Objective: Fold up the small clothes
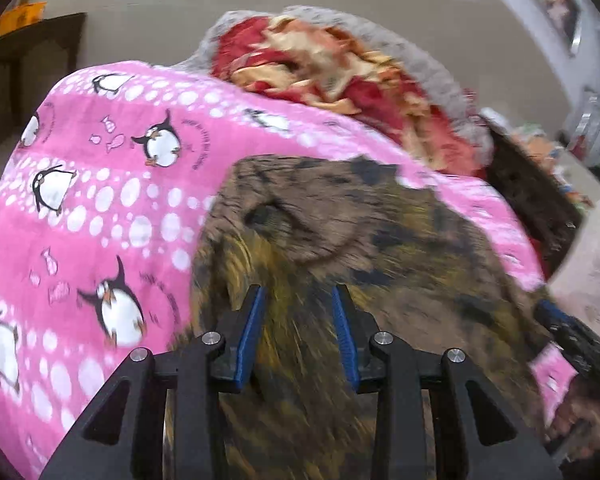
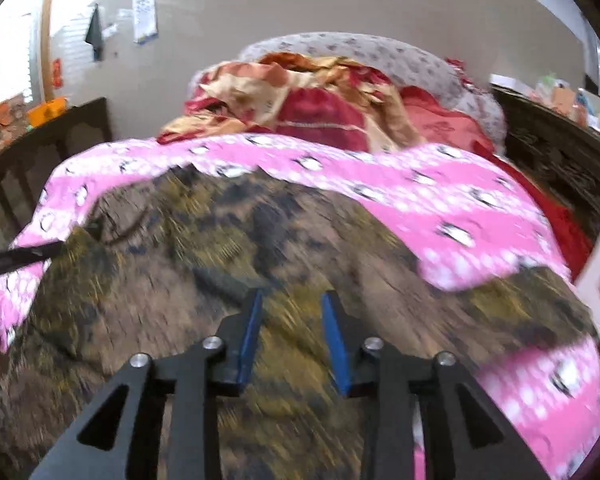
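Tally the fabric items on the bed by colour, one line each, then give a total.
Brown-and-olive patterned garment: 1
Pink penguin-print blanket: 1
Red-and-gold quilt: 1
Grey floral pillow: 1
Total: 4

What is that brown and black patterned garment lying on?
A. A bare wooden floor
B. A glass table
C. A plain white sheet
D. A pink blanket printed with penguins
D: in both wrist views the brown patterned garment lies spread over a pink blanket covered with penguins and white dots.
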Demonstrator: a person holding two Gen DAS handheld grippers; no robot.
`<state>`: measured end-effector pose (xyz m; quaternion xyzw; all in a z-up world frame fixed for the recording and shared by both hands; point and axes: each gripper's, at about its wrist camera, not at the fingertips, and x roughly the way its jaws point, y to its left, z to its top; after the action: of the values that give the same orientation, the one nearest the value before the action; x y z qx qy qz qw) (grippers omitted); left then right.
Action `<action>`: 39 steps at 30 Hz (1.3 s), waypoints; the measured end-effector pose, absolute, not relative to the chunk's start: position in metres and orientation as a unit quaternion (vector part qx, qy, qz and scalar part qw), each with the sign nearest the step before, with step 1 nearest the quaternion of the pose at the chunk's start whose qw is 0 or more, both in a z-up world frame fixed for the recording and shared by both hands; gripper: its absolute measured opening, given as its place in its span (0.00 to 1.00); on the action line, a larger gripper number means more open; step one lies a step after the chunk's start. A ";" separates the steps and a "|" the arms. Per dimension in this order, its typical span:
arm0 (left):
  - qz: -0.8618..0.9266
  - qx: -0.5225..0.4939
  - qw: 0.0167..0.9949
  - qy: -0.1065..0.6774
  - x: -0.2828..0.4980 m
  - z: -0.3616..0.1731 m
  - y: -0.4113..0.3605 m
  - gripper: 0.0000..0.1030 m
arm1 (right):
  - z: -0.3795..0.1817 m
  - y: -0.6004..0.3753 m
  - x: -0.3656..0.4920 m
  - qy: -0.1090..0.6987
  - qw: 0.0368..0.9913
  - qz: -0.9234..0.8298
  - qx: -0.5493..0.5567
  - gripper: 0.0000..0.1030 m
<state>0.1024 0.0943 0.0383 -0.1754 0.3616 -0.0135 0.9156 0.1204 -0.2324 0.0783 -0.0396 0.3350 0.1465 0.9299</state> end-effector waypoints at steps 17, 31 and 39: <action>-0.016 -0.210 0.906 0.368 0.115 -0.011 0.115 0.13 | 0.039 -0.235 0.158 0.385 0.915 0.117 -0.032 0.30; -0.023 -0.142 0.927 0.346 0.079 0.041 0.083 0.18 | 0.044 -0.199 0.100 0.435 0.886 0.132 -0.086 0.65; -0.036 -0.080 0.913 0.399 0.061 0.011 0.062 0.33 | 0.044 -0.201 0.099 0.448 0.884 0.125 -0.040 0.77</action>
<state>0.0612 0.0616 0.0110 -0.0800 0.3989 -0.0363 0.9128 0.0990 -0.2010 0.0437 -0.0402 0.4479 0.1249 0.8844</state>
